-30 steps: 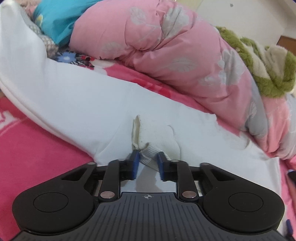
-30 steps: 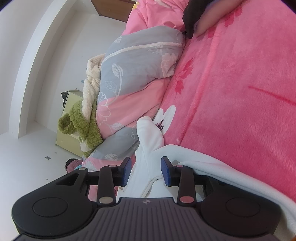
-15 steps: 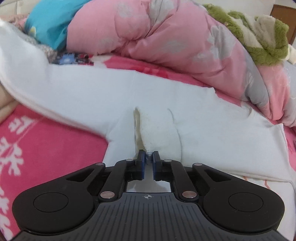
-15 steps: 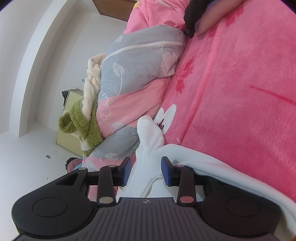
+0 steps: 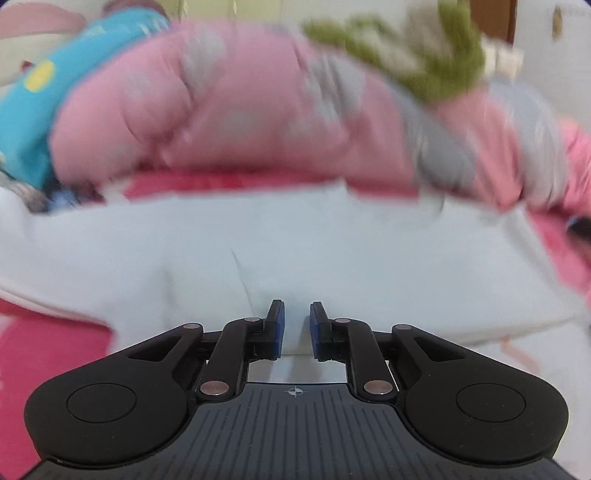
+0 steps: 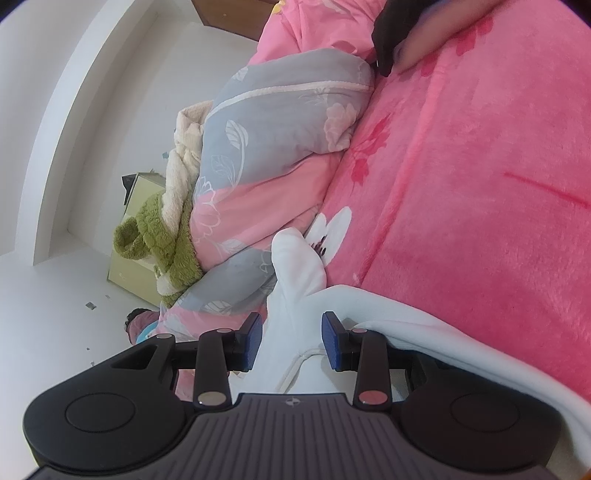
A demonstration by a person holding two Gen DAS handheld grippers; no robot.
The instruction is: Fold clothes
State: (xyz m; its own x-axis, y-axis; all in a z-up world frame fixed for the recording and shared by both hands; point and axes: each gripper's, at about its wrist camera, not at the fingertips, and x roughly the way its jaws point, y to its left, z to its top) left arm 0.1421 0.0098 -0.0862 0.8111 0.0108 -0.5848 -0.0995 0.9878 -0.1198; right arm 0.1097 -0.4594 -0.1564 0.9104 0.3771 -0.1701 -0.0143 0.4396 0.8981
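A white sweatshirt (image 5: 295, 254) lies spread across the pink bed in the blurred left wrist view. My left gripper (image 5: 296, 325) hovers low over its near part, jaws a little apart, nothing clearly pinched between them. In the right wrist view a white sleeve or fold of the same garment (image 6: 295, 280) runs up between the fingers of my right gripper (image 6: 291, 339), which stands open around it. A drawstring (image 6: 295, 365) shows near the pads. The ribbed cuff seen earlier is out of sight.
A pink and grey floral quilt (image 5: 258, 110) is heaped behind the garment, with a green fuzzy item (image 5: 424, 59) and a blue cloth (image 5: 33, 92) on it. The pink fleece blanket (image 6: 480, 184) covers the bed. A dark garment (image 6: 395, 33) lies at the far end.
My left gripper was shut on the ribbed cuff half a second ago; its jaws have parted and the view has swung fast, blurring it. The right gripper has stayed put.
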